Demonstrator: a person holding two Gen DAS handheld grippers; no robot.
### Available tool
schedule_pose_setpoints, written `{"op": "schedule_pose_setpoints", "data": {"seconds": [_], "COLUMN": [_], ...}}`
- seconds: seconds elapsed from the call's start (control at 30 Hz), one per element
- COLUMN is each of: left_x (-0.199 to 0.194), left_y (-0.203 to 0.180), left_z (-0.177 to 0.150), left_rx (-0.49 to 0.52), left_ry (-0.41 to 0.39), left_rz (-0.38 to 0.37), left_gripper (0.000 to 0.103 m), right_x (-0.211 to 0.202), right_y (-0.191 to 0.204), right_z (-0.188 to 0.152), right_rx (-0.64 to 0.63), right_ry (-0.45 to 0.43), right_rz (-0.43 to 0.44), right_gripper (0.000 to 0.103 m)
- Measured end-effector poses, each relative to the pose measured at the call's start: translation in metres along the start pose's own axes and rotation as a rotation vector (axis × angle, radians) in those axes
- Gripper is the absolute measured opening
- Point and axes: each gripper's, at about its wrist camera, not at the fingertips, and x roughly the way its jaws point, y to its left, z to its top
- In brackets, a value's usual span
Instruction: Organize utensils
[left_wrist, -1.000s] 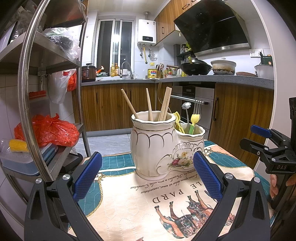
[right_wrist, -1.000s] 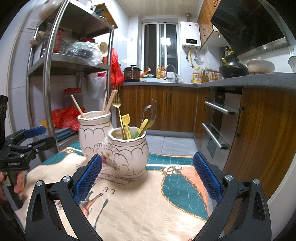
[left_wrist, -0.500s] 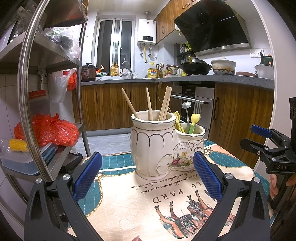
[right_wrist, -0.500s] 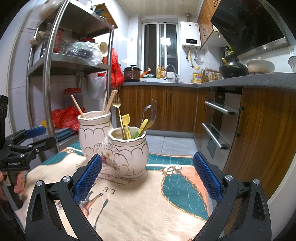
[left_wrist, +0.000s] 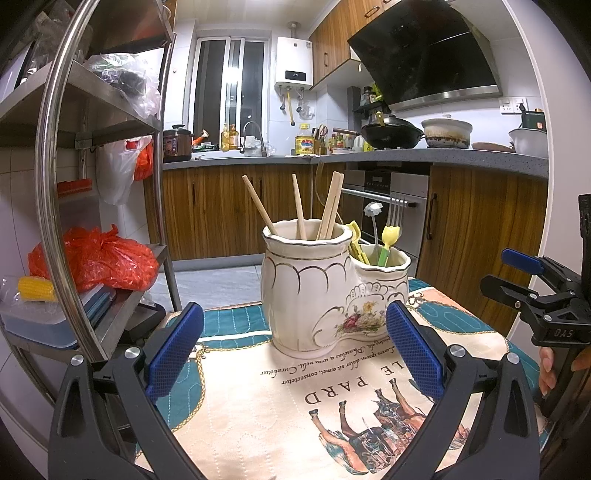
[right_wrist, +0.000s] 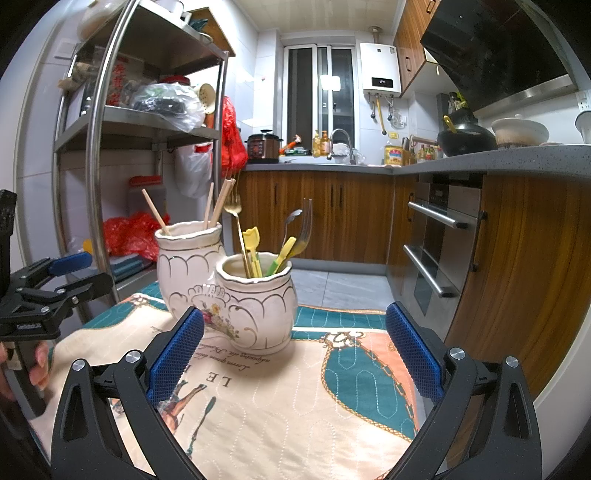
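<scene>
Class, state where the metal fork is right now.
In the right wrist view, the metal fork stands in the shorter pot, right of the spoon, beside the taller pot of chopsticks.

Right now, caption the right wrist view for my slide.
Open right claw faces a double ceramic holder: chopsticks in back, cutlery in front.

— What do we see around us?
— We see a metal shelf rack (right_wrist: 96, 155) with a red bag (left_wrist: 96, 258), a wok (left_wrist: 391, 134), a rice cooker (right_wrist: 263, 146).
</scene>
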Motion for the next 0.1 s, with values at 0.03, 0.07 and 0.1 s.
{"op": "schedule_pose_setpoints", "data": {"seconds": [0.03, 0.07, 0.1], "left_x": [-0.0001, 0.0, 0.0001], "left_y": [-0.0001, -0.0001, 0.0001], "left_z": [0.0, 0.0, 0.0001], "left_rx": [0.0, 0.0, 0.001], "left_ry": [0.0, 0.0, 0.0], "left_rz": [0.0, 0.0, 0.001], "left_gripper": [0.097, 0.097, 0.097], "right_x": [0.0002, 0.0001, 0.0], "right_y": [0.0005, 0.0002, 0.0], "right_z": [0.0002, 0.0001, 0.0], "right_rx": [0.0, 0.0, 0.0], "right_ry": [0.0, 0.0, 0.0], "right_rz": [0.0, 0.0, 0.0], "right_gripper": [0.098, 0.098, 0.098]}}
